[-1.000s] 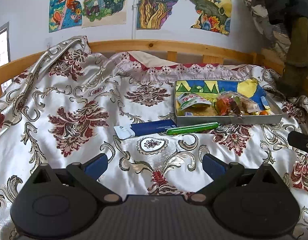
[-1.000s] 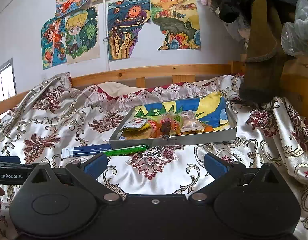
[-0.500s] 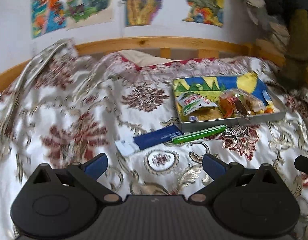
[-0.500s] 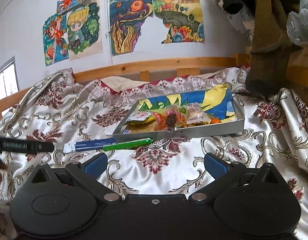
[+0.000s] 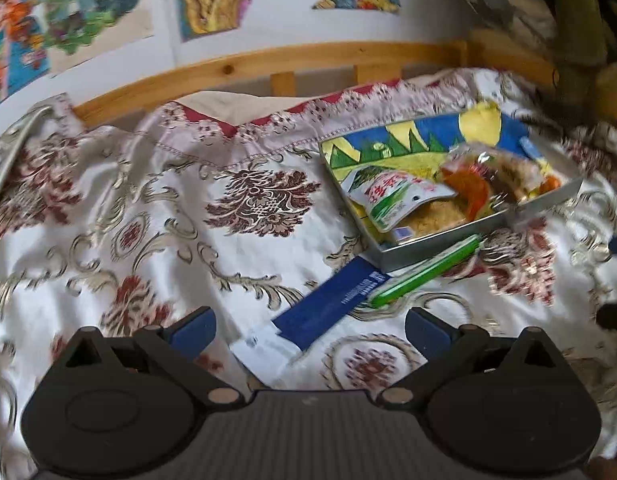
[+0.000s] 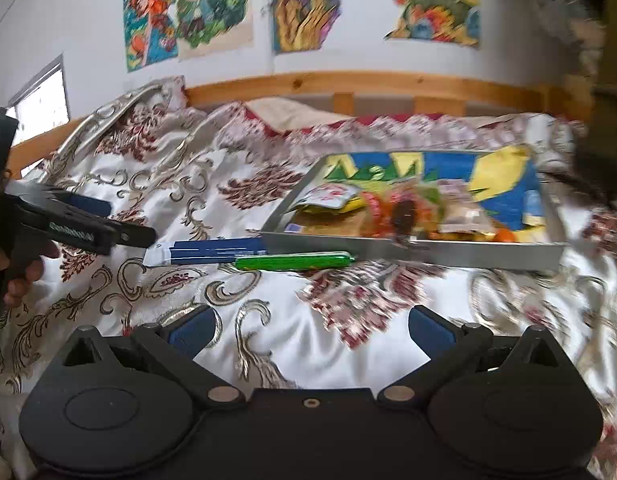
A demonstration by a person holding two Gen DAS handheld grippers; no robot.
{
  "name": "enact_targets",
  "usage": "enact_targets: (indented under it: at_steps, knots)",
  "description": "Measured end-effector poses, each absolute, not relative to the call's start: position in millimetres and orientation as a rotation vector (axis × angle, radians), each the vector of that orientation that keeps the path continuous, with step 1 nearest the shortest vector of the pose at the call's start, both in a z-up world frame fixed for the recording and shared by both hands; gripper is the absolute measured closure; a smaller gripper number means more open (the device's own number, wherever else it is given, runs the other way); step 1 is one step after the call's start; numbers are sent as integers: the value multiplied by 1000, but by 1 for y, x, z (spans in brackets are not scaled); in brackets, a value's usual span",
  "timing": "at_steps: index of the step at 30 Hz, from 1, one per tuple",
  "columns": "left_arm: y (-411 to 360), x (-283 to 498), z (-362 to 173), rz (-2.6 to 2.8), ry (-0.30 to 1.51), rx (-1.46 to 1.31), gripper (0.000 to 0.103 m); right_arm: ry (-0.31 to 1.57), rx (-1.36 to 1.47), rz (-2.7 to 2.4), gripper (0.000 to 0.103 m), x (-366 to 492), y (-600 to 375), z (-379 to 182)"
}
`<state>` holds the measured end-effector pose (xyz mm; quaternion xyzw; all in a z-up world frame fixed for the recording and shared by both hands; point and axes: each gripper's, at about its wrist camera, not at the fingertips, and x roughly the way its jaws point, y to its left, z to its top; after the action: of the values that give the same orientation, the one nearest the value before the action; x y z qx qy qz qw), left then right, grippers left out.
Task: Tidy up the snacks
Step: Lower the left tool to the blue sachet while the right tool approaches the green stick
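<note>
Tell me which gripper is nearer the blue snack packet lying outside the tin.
Left. The left gripper hangs open just short of the blue packet, whose white end lies between its fingers. The right gripper, also open, sits farther back, facing the tin.

The room was bright with soft daylight. A window (image 6: 38,96) on the left glowed white. The shiny bedspread (image 5: 156,216) gleamed in spots. Both pictures were blurry, most on the right side. The wooden bed rail (image 6: 348,84) looked bent, and the corners were dark.
</note>
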<state>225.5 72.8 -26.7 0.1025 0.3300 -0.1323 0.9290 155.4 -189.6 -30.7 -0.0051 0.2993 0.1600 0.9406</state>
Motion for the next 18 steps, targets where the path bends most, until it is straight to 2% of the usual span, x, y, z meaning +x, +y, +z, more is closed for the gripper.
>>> enact_targets:
  at_steps: [4, 10, 18]
  knots:
    - [76, 251, -42, -291, 677, 259, 0, 639, -4, 322, 1, 189, -178, -34]
    - [76, 276, -65, -362, 702, 360, 0, 709, 193, 335, 2, 239, -161, -49]
    - [77, 292, -83, -455, 768, 336, 4, 796, 419, 290, 19, 282, -140, -75]
